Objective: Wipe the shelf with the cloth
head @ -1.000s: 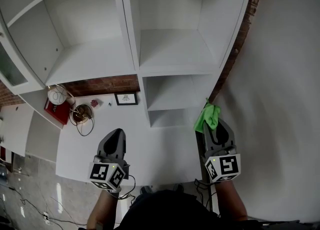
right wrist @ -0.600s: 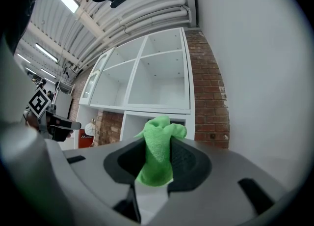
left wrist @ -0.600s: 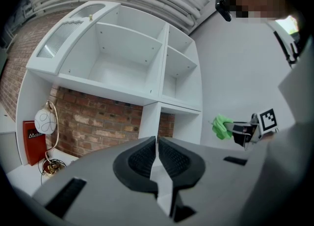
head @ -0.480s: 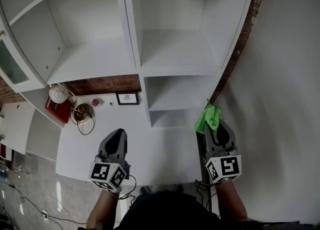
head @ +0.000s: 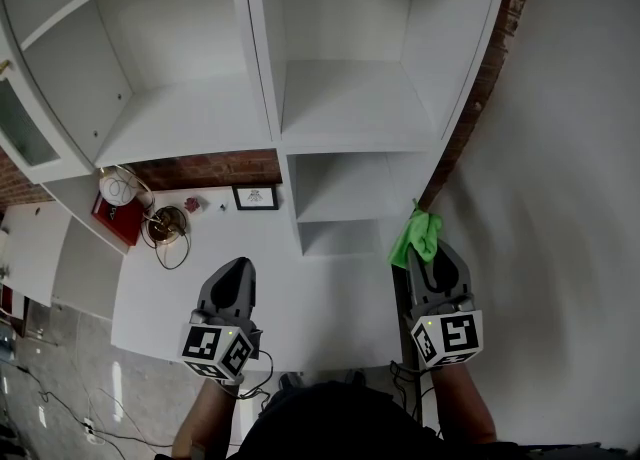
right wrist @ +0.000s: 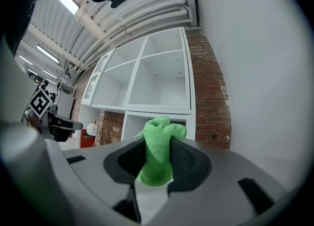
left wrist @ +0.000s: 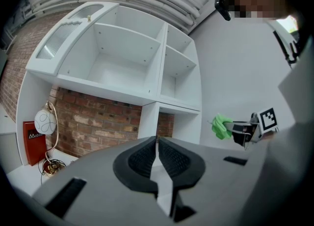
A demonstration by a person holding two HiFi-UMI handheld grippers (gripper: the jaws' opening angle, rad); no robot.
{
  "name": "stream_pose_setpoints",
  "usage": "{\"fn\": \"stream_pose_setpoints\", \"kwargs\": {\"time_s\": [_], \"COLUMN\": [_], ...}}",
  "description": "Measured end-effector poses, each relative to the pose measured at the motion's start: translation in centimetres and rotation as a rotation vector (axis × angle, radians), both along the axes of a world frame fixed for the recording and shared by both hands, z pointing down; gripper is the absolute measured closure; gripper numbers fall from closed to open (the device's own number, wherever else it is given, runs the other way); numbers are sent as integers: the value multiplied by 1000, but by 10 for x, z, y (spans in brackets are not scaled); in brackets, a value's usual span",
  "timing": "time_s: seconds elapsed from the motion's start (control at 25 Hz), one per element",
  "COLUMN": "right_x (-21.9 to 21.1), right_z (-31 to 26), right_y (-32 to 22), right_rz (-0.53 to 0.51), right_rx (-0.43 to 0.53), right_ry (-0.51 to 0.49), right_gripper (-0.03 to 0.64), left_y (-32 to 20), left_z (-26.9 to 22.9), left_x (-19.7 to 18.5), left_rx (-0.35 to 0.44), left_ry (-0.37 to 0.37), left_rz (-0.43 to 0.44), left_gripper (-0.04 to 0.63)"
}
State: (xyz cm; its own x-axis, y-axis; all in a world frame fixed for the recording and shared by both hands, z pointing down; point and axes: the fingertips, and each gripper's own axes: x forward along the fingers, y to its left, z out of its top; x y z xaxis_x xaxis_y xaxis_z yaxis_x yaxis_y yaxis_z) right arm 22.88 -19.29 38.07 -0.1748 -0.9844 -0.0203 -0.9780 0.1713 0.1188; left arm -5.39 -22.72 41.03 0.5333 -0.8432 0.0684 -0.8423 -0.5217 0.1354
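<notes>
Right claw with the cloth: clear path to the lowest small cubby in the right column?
Probably yes. The right claw, shut on the green cloth, points at the shelf unit; the small cubby is open-fronted and bare, nothing between. The left claw is well to the side.

The red box (left wrist: 33, 139) is carrying white lettering on its front, reading roughly as "Mobil"; the last letters are not legible. The framed picture (head: 254, 197) on the desk (head: 320, 308) is showing print too small to read. The cubes on the left gripper (head: 236, 264) and right gripper (head: 432, 256) are bearing black-and-white square markers only.
</notes>
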Motion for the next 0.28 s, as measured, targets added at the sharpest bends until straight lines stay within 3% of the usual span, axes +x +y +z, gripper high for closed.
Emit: {"fn": "stream_pose_setpoints", "kwargs": {"time_s": [0.28], "right_x": [1], "right_z": [-1], "right_y": [1], "right_rz": [-1], "right_rx": [-9], "right_ry": [-4], "right_gripper": [492], "left_y": [1], "left_z": [-1], "left_x": [3], "left_rx": [2], "left_ry": [-2], "left_rz": [-1], "left_gripper": [577]}}
